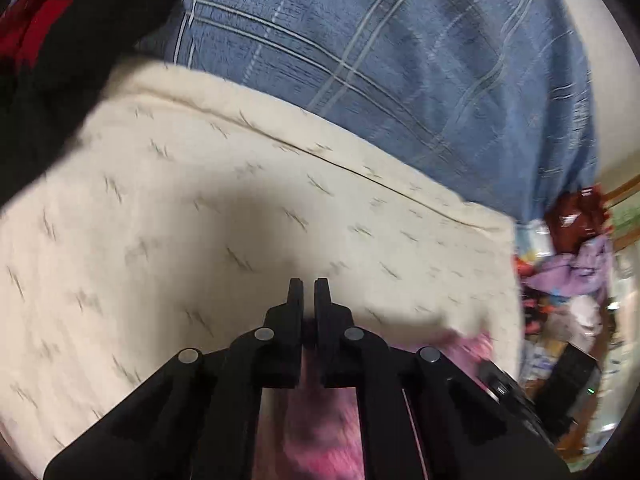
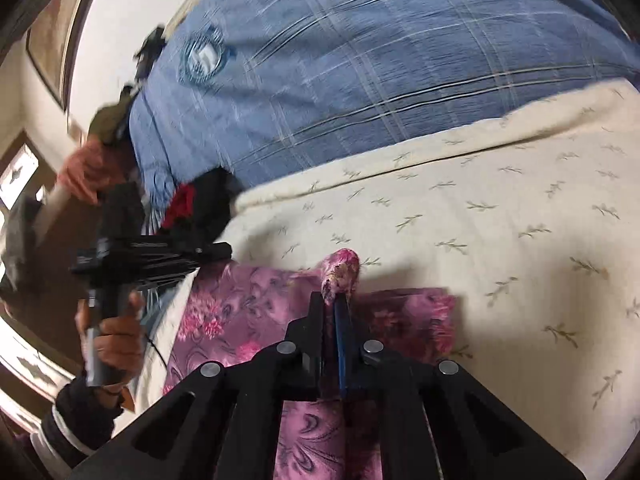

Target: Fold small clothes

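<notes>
The right gripper (image 2: 335,298) was clamped on a bunched fold of the pink flowered cloth (image 2: 248,312), which lay spread on the cream bedsheet (image 2: 500,216) under and to the left of its fingers. The left gripper (image 1: 308,292) had its jaws nearly together with nothing between them — the cloth showed pink beneath it. Ahead of both lay a blue plaid blanket (image 1: 400,60); a black and red garment (image 1: 60,40) sat off to the left gripper's left.

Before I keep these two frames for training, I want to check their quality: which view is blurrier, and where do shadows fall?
Left wrist view: strong motion blur, the cream sheet print smeared, pink cloth mushy, a soft shadow ahead of the left tongs. Right wrist view: sharper, sprigs legible, the right tongs pinching the cloth crisply, shadow beside it; edges bend from fisheye.
</notes>
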A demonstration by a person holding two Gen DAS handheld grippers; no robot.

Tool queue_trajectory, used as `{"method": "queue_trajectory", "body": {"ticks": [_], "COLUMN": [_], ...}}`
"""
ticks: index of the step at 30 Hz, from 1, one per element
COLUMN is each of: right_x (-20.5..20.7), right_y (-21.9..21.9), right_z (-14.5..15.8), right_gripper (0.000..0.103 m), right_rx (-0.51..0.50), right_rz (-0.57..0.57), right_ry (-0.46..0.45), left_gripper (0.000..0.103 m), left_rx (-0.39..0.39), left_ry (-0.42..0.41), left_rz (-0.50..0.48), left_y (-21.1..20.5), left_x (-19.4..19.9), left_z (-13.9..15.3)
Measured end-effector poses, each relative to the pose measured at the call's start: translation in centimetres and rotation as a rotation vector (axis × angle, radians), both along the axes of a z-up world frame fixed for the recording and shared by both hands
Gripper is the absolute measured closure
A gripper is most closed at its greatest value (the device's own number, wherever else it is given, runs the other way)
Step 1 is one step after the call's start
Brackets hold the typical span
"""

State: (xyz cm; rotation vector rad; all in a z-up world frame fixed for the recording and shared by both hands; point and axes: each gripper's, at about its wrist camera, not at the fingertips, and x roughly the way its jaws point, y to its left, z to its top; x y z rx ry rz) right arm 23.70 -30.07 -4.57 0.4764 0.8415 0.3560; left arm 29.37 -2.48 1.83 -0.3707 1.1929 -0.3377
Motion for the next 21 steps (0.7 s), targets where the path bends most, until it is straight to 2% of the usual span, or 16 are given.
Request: {"method": "queue_trajectory", "body": {"ticks": [1,3,4,5,7,9,11,12,15,18,19,20,21], "right_x": [0.1,0.3,0.1,-0.1,-0.8,-1.6,-2.6,-2.9,-4.1,-4.0,-3.6,-3.5,-3.7], "right_y": [-0.3,-0.6,-1.0,-1.5,-2.5,-2.9,-2.1,-1.4,1.3,2.9,3.4,3.4,2.7], "right_z": [-0.6,-1.9,-2.1,-2.0,-1.1,0.1,1.3,1.7,1.5,-0.6,-2.2,-3.1,-2.8], "right_gripper": [0.099,0.098,0.097,0.091,0.09,0.09,0.09,0.09,0.091,0.092,0.103,0.103,0.103], "right_rx": [-0.017,-0.053,-0.038,-0.012,0.009,0.044,0.08,0.075,0.018,-0.119,-0.221,-0.256,-0.218], "right_rz": [-0.014,-0.018,-0.028,-0.04,-0.103,-0.113,-0.063,-0.031,0.065,0.09,0.091,0.097,0.083], "right_ry": [0.027,0.088,0.098,0.098,0.071,0.011,-0.048,-0.06,-0.078,-0.044,0.002,0.016,0.002], "left_gripper": [0.1,0.1,0.1,0.099,0.099,0.089,0.063,0.061,0.061,0.062,0.061,0.061,0.062], "left_rx": [0.059,0.084,0.045,0.019,-0.039,-0.065,-0.063,-0.058,-0.007,0.101,0.128,0.138,0.131], "left_ry": [0.025,0.053,0.032,0.011,-0.039,-0.082,-0.113,-0.124,-0.118,-0.085,-0.086,-0.089,-0.089], "left_rz": [0.015,0.04,0.045,0.043,0.013,-0.046,-0.106,-0.128,-0.159,-0.134,-0.137,-0.138,-0.135], "left_y": [0.0,0.6,1.6,2.1,2.6,1.8,0.3,-0.5,-2.3,-3.3,-3.6,-3.7,-3.6], "left_x": [0.8,1.3,0.7,0.1,-2.3,-5.1,-8.0,-9.3,-11.0,-10.8,-10.5,-10.5,-10.6], "left_z": [-0.6,-0.7,0.2,1.1,3.3,4.8,5.3,5.0,2.8,-0.9,-1.5,-1.3,-0.5]}}
